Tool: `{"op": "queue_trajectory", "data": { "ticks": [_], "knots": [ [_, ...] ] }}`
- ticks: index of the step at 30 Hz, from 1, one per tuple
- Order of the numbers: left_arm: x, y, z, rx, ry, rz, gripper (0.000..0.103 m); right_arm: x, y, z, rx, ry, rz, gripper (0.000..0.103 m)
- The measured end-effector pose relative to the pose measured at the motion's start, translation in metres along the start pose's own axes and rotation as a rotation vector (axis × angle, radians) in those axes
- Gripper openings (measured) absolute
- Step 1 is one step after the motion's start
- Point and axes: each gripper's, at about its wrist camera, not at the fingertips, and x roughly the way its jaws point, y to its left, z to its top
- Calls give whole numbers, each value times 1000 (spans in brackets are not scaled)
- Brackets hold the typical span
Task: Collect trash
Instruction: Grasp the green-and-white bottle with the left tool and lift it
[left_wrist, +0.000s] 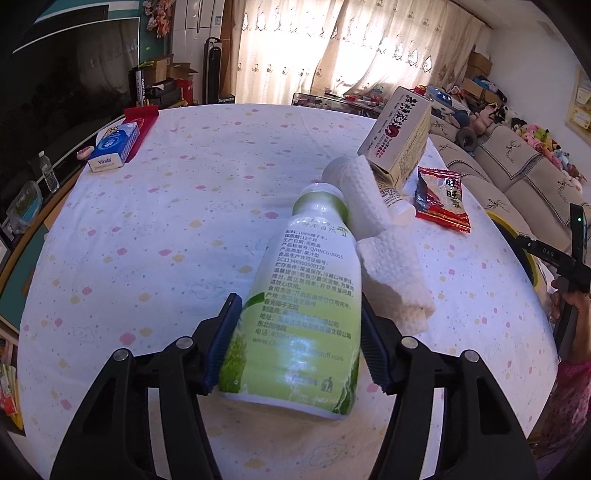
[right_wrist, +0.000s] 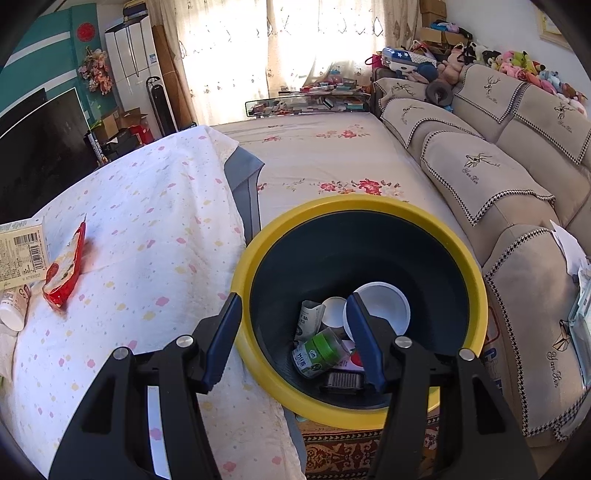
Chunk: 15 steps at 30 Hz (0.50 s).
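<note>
My left gripper (left_wrist: 301, 325) is shut on a green and white drink bottle (left_wrist: 303, 306) that lies on the table, neck pointing away. Beyond it lie a crumpled white paper towel (left_wrist: 388, 258), a small white bottle (left_wrist: 395, 201), a tilted beige carton (left_wrist: 400, 136) and a red snack packet (left_wrist: 441, 199). My right gripper (right_wrist: 293, 321) is open and empty above the yellow-rimmed dark trash bin (right_wrist: 369, 206), which holds a green can (right_wrist: 317, 350), white cups and other trash. The red packet (right_wrist: 66, 269) and carton (right_wrist: 22, 251) also show at the left of the right wrist view.
A blue tissue pack (left_wrist: 112, 147) on a red tray sits at the table's far left. The table has a dotted white cloth (left_wrist: 184, 221). The bin stands off the table's right edge beside a sofa (right_wrist: 498, 177) and a flowered bed surface (right_wrist: 332, 162).
</note>
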Motion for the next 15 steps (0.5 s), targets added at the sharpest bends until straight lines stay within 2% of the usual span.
{"op": "queue_trajectory", "data": {
  "ticks": [5,15],
  "knots": [
    [-6,4,-4,-8,-16,0,53,-4,-2,1,6,-3,13,56],
    [-51,23,-26,-34,-55,106,51,-14,2,1,-3,-23,37,56]
  ]
}}
